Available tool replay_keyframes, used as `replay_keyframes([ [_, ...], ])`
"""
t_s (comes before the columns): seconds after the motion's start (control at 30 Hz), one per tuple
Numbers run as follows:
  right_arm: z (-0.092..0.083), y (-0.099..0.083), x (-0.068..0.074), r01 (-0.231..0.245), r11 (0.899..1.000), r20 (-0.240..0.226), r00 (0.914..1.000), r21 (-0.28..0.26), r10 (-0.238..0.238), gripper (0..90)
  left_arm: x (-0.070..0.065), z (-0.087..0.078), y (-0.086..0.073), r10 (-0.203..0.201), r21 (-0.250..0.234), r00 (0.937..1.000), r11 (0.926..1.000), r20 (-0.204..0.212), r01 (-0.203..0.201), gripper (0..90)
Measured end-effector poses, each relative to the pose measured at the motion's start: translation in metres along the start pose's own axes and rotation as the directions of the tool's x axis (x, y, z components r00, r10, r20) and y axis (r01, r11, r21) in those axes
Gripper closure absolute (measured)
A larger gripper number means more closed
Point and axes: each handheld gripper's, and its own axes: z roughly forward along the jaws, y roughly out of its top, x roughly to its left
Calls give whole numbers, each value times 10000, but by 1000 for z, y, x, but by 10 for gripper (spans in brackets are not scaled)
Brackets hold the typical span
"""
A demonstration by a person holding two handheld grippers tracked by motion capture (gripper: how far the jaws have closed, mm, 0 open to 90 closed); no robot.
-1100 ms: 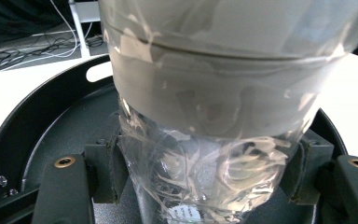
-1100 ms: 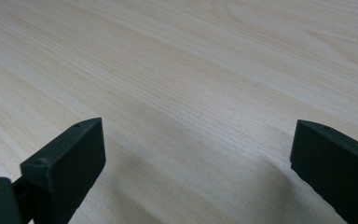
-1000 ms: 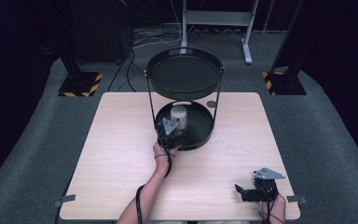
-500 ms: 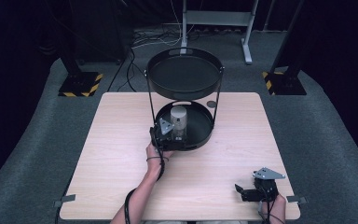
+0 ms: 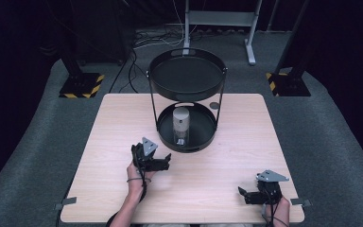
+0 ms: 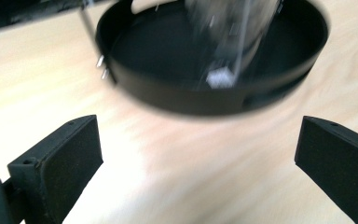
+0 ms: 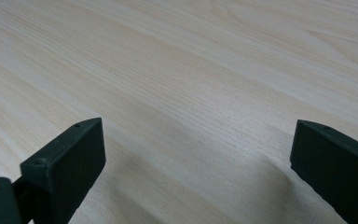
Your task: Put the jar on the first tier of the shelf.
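Observation:
A black two-tier round tray stand (image 5: 187, 78) rises at the table's far middle. On its lower tray (image 5: 165, 128) stands a clear cylinder with a grey top (image 5: 180, 125), upright. My left gripper (image 5: 163, 161) is open just in front of the lower tray, over bare wood, nothing between its jaws. In the left gripper view the lower tray's rim (image 6: 177, 95) sits close ahead and the cylinder (image 6: 228, 32) is blurred above it. My right gripper (image 5: 246, 195) rests open near the table's front right corner, facing bare wood (image 7: 191, 93).
The light wooden table (image 5: 123, 123) has a small dark round disc (image 5: 214, 105) at the back right of the stand. Dark floor, cables and stand bases with yellow-black stripes (image 5: 81, 87) surround the table.
My left gripper has pulled back toward the front from the cylinder in the lower tray, leaving it standing there. The right gripper has stayed put.

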Motion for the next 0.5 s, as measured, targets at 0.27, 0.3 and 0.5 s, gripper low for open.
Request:
replay_keyframes([
  [0.27,0,0,0,31,10000,-1,10000,26,-31,26,14,-27,-46,-463,922,9982,9945,-373,496,0],
  [0.3,0,0,0,31,10000,-1,10000,26,-31,26,16,-30,-52,-516,1067,9978,9927,-421,559,0],
  [0.5,1,0,1,63,9999,13,10000,87,-64,26,27,-48,-76,-904,1592,9934,9821,-705,1006,0],
])
